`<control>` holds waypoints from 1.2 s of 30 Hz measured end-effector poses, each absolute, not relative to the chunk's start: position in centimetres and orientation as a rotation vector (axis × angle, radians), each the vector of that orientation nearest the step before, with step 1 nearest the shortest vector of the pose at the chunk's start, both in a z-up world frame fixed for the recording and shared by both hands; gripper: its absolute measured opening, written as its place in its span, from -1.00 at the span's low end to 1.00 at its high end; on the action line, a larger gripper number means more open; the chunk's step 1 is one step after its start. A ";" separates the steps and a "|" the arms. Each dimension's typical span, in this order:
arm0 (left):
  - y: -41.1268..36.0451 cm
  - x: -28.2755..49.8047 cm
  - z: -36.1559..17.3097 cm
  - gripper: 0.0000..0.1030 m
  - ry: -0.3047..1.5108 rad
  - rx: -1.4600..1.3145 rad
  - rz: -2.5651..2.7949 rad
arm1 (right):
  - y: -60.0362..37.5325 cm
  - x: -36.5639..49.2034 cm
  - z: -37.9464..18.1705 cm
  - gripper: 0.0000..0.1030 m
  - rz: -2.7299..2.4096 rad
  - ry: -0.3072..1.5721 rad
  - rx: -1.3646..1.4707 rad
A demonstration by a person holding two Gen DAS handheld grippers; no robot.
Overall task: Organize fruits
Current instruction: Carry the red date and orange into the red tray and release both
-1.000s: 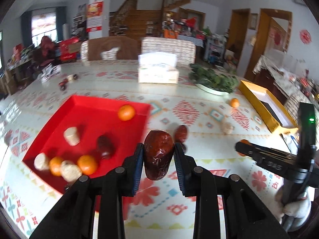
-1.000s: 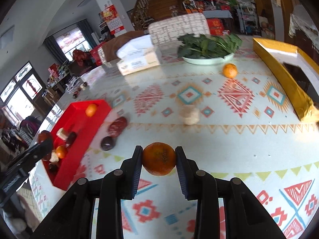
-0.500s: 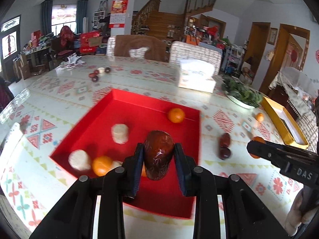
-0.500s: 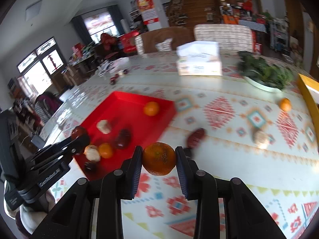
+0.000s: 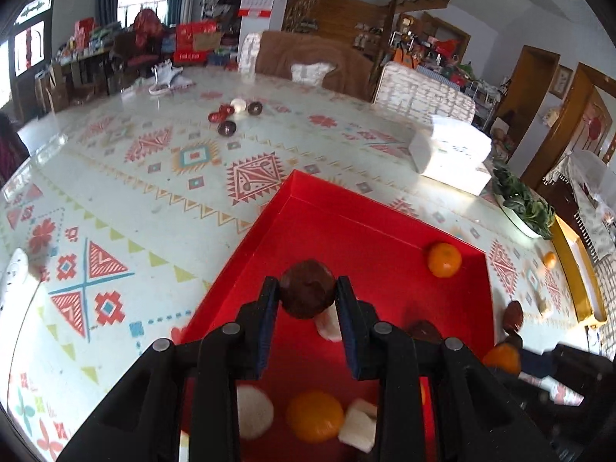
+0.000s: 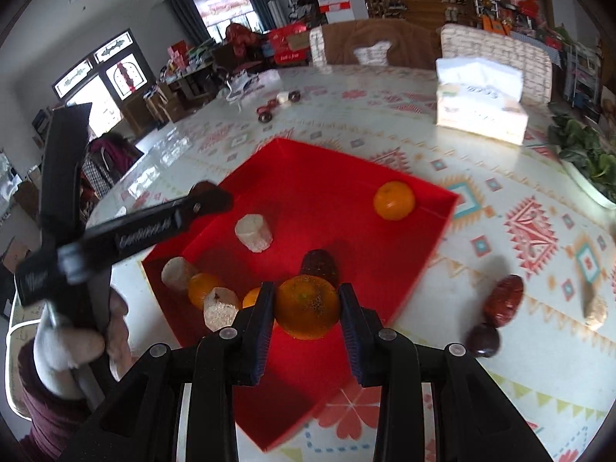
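Note:
My left gripper (image 5: 307,300) is shut on a dark red date (image 5: 307,293) and holds it above the red tray (image 5: 346,215). My right gripper (image 6: 307,306) is shut on an orange (image 6: 307,306) over the tray's near right part (image 6: 404,269). The tray holds oranges (image 6: 394,200), pale cut chunks (image 6: 253,233) and a dark date (image 6: 318,265). The left gripper also shows in the right wrist view (image 6: 208,196), over the tray's left edge. Two dates (image 6: 504,300) and a pale chunk (image 6: 595,310) lie on the tablecloth right of the tray.
A tissue box (image 6: 481,111) and a plate of greens (image 6: 589,161) stand at the far right. A yellow box (image 5: 577,269) lies at the right edge. Small round items (image 5: 235,113) sit far back. Chairs (image 5: 308,61) stand behind the table.
Both grippers have moved left and forward over the red tray with their fruit still held. The left gripper has tilted down, so the date shows end-on.

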State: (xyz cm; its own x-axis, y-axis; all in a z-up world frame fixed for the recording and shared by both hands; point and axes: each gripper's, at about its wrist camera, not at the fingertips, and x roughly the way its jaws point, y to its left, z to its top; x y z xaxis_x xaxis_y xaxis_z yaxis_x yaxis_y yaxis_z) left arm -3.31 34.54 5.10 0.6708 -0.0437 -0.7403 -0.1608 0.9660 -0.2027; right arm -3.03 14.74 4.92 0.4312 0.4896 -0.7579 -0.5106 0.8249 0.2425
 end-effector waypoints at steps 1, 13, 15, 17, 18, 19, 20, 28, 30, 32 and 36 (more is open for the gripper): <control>34.8 -2.7 4.8 -0.43 0.849 -0.271 0.060 | 14.9 -3.0 4.7 -0.29 0.632 0.947 -0.024; 35.7 -1.3 4.3 -0.04 0.847 -0.326 0.062 | 16.7 -3.0 2.7 -0.23 0.671 0.999 -0.032; 35.8 -1.8 4.8 0.08 0.834 -0.337 0.065 | 16.7 -3.1 3.0 -0.14 0.673 0.994 -0.028; 35.8 -2.3 5.3 0.17 0.822 -0.340 0.071 | 16.5 -3.3 3.2 -0.10 0.676 0.983 -0.024; 35.6 -2.6 5.6 0.21 0.817 -0.338 0.070 | 16.4 -3.4 3.4 -0.09 0.676 0.979 -0.023; 35.3 -2.9 5.9 0.23 0.811 -0.332 0.070 | 16.2 -3.6 3.6 -0.09 0.675 0.972 -0.023; 34.9 -3.3 6.2 0.29 0.803 -0.321 0.073 | 16.0 -3.7 3.8 -0.08 0.672 0.965 -0.024; 29.2 -6.9 9.1 0.52 0.724 -0.182 0.041 | 11.7 -5.2 4.9 0.03 0.615 0.925 0.024; 27.5 -8.0 9.7 0.52 0.706 -0.150 0.034 | 10.2 -5.5 5.0 0.03 0.595 0.920 0.040; 25.9 -8.9 10.1 0.52 0.692 -0.118 0.035 | 8.4 -6.0 5.0 0.04 0.572 0.914 0.061; 23.3 -10.4 10.6 0.52 0.682 -0.078 0.034 | 5.0 -7.1 5.2 0.04 0.532 0.897 0.092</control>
